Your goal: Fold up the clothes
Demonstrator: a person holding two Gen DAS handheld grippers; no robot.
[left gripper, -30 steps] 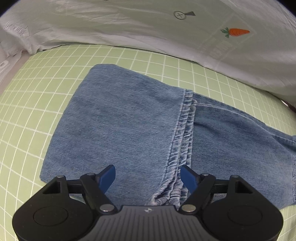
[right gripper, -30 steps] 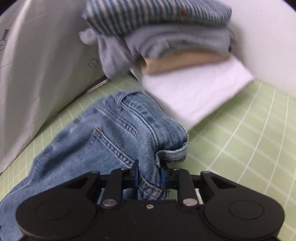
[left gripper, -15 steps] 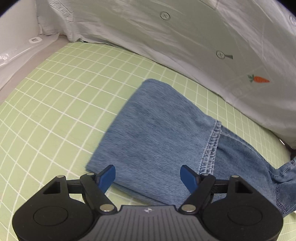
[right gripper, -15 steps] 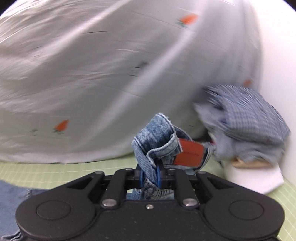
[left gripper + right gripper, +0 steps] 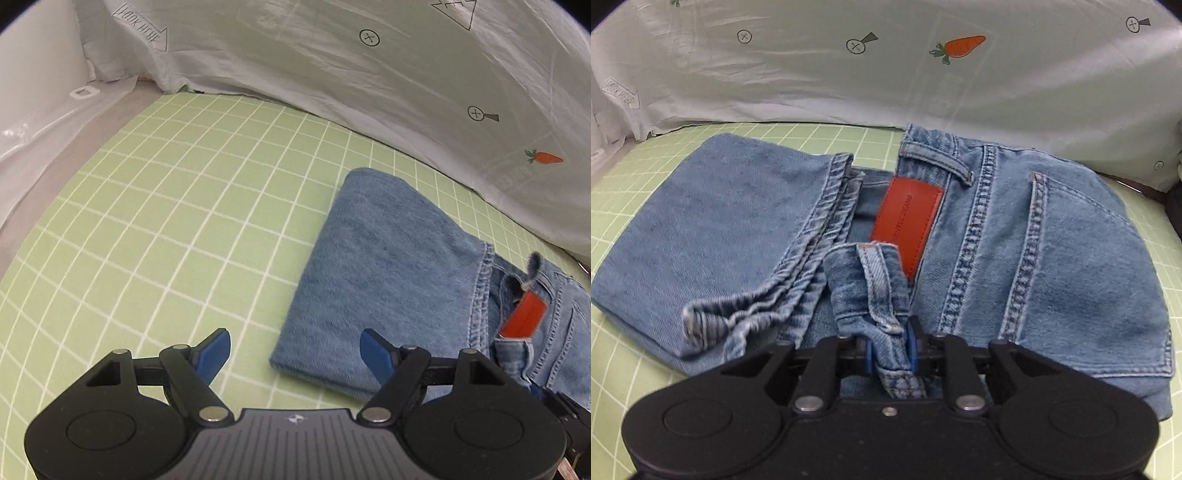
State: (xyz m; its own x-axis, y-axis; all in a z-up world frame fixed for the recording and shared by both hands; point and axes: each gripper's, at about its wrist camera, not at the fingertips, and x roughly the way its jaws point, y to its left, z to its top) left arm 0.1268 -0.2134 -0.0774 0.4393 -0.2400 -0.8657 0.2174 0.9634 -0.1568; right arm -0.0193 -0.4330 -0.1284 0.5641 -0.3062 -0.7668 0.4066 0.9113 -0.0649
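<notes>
So the right claw (image 5: 891,349) is clamped on the waistband of the jeans (image 5: 1052,240), pinching a bunched bit with a belt loop right between its blue pads. Half a second ago that same bunch was up in the air with the white cloth behind it; now it's down over the pile, with the waistband end laid back across the legs. The red patch (image 5: 907,218) sits just past the pinch, and the back pocket spreads out to the right of it. The hems (image 5: 812,236) of the folded-over legs lie just left of the pinch, nearly meeting the waistband.

What that means, I reckon: the top end has been brought over toward the leg end, so the jeans are now a short, stacked bundle rather than a long strip. Whether the fold is square enough to let go, hard to say, since the cloth near the pinch is rumpled.

The left claw (image 5: 295,350) is wide apart and holding nothing, hanging over the green grid mat (image 5: 166,221). A second ago it was right over the denim; now the bundle sits off to its right, one blue pad above the near corner and the other over bare mat.

The white cloth with carrot prints (image 5: 849,81) hangs behind the lot.
</notes>
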